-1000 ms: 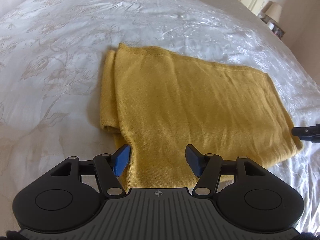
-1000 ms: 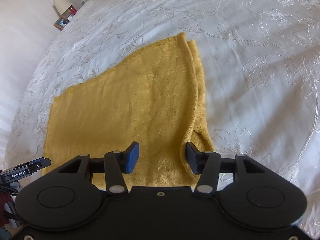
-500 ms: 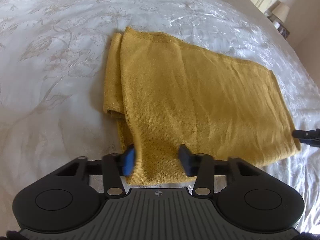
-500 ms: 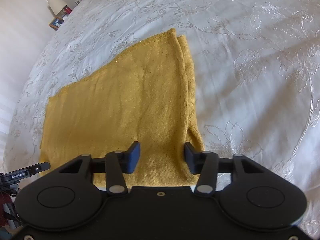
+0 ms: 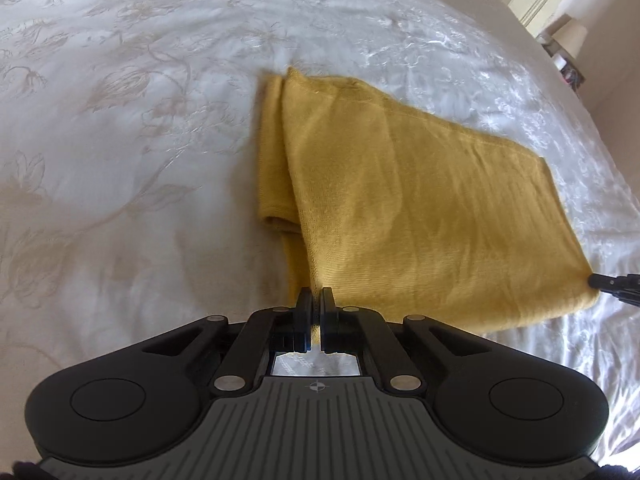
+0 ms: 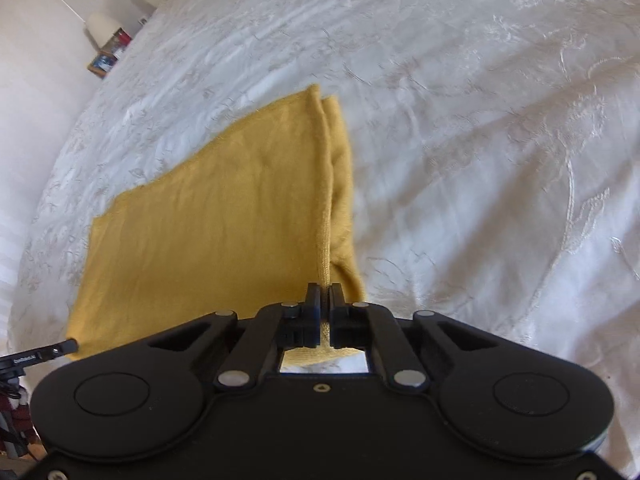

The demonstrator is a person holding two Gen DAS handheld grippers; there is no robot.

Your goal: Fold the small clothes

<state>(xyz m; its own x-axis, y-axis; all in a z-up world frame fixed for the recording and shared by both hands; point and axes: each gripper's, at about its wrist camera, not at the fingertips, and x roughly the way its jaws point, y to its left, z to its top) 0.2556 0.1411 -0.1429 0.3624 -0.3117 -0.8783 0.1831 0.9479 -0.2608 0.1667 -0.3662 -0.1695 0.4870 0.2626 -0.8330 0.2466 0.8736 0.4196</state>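
Left wrist view shows the left claw (image 5: 316, 300) and right claw (image 6: 325, 296) each pinching a near corner of the yellow garment (image 5: 420, 208): lift evenly, carry both toward the far edge.

The mustard garment (image 5: 420, 216) is a soft, matt knit cloth with a fine ribbed weave, slightly fuzzy at its edges. It lies on a bed (image 5: 120, 160) covered in white cloth with a satin sheen and a raised, pale floral pattern that catches the light. The left gripper (image 5: 316, 300) and right gripper (image 6: 325, 296) are matt black plastic with small shiny metal pins at the joints, the left one's body ribbed grey.
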